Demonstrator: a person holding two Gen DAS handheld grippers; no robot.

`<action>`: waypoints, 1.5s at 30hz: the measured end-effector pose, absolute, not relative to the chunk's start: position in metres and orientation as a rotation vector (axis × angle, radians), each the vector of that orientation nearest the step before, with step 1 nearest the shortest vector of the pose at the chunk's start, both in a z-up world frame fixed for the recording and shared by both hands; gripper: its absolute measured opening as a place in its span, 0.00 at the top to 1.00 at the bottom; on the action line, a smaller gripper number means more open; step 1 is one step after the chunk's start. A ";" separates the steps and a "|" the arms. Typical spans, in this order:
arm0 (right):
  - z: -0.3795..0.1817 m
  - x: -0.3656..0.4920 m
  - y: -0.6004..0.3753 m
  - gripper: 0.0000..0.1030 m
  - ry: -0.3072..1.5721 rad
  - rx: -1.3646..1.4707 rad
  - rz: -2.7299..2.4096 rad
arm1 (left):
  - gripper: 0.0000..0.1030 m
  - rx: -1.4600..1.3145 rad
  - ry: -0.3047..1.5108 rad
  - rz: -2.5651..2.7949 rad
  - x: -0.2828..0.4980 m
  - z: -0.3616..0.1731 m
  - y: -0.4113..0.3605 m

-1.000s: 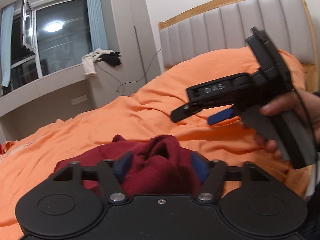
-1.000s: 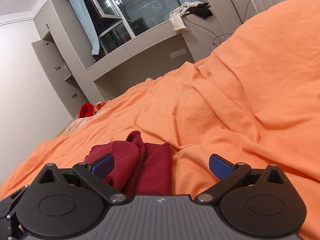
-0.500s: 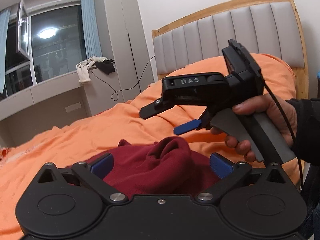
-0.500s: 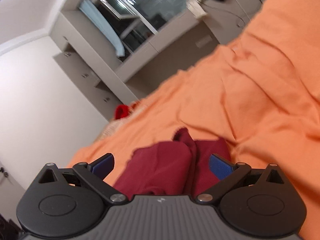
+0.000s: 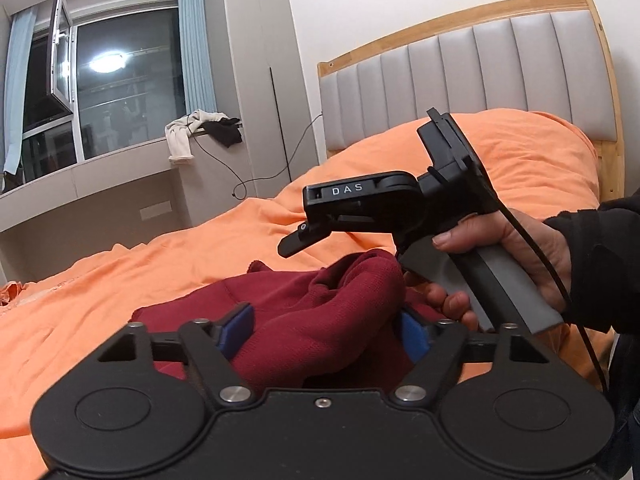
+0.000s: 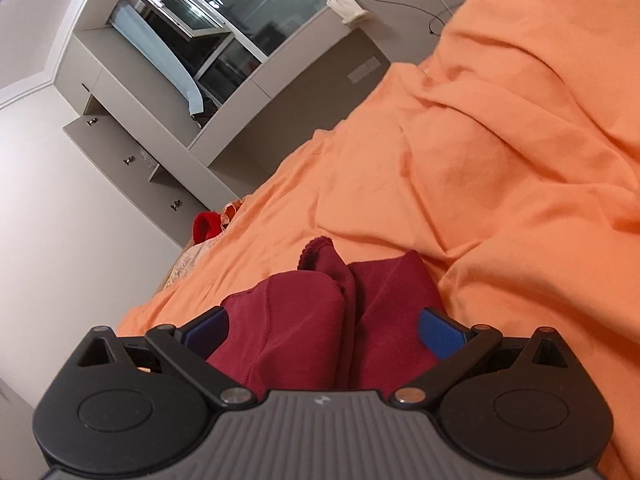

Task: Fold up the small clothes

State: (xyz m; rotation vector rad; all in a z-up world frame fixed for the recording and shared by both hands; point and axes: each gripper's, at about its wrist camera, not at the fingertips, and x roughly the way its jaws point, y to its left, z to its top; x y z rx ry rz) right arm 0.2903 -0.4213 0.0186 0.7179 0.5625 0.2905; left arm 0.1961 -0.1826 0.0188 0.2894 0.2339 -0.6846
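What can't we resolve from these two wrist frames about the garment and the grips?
- Maroon garment, left wrist view: its near part is hidden by the left gripper body, so contact with the blue pads is unclear.
- Same garment, right wrist view: near edge hidden under the right gripper.
- Right gripper in the left wrist view: its fingertips sit behind the bunched cloth.
- Red item at the bed's far edge: too small to identify.

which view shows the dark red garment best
The right wrist view: the dark red garment lies unobstructed on the orange bedspread. In the left wrist view it bunches between the left gripper fingers.
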 end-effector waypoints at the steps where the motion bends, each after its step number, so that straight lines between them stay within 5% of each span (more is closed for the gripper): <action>1: 0.019 0.289 -0.421 0.01 0.557 0.716 0.280 | 0.33 0.291 0.231 -0.682 0.194 0.019 -0.183; 6: 0.024 0.282 -0.419 0.13 0.515 0.658 0.220 | 0.50 0.302 0.229 -0.688 0.191 0.016 -0.185; 9: 0.026 0.283 -0.415 0.24 0.518 0.627 0.243 | 0.53 0.304 0.228 -0.692 0.188 0.017 -0.185; 12: 0.024 0.284 -0.408 0.25 0.546 0.599 0.283 | 0.55 0.306 0.226 -0.695 0.188 0.016 -0.184; 14: 0.023 0.282 -0.404 0.36 0.544 0.581 0.296 | 0.56 0.307 0.226 -0.697 0.188 0.015 -0.185; 16: 0.023 0.281 -0.398 0.68 0.548 0.534 0.298 | 0.58 0.307 0.227 -0.701 0.187 0.014 -0.186; 22: 0.032 0.269 -0.391 0.84 0.477 0.450 0.288 | 0.65 0.310 0.219 -0.709 0.187 0.012 -0.189; 34: 0.067 0.239 -0.398 0.92 0.311 0.308 0.235 | 0.75 0.291 0.198 -0.734 0.189 0.013 -0.201; 45: 0.047 0.237 -0.426 0.92 0.407 0.336 0.152 | 0.75 0.330 0.234 -0.784 0.189 -0.003 -0.233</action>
